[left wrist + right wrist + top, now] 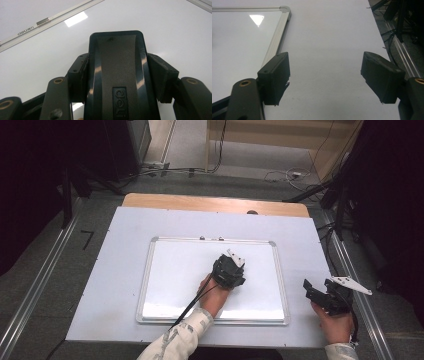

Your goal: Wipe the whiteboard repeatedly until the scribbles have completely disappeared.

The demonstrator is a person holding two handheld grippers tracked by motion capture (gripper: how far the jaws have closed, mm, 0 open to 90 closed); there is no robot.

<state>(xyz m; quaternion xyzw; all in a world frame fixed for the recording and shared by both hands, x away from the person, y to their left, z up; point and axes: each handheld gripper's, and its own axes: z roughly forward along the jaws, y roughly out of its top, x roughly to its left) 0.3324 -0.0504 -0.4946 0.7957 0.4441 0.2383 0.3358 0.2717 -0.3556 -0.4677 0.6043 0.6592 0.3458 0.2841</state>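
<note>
High view: fixed above the person's edge of the desk (120,270), facing forward and down, far enough to take in the whole whiteboard (170,275).

Left gripper view: rides the left hand-held gripper (120,75), very near the board face, looking toward its far frame.

Right gripper view: rides the right hand-held gripper (324,77), low over the desk.

Shared: whiteboard's right frame and corner.

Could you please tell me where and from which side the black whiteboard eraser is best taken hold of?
Grip the eraser across its two long, straight sides, coming from above along its length. Its narrow body fits between the jaws, and its flat base lies toward the whiteboard. The left claw already clamps it this way, pads on both flanks.
</note>
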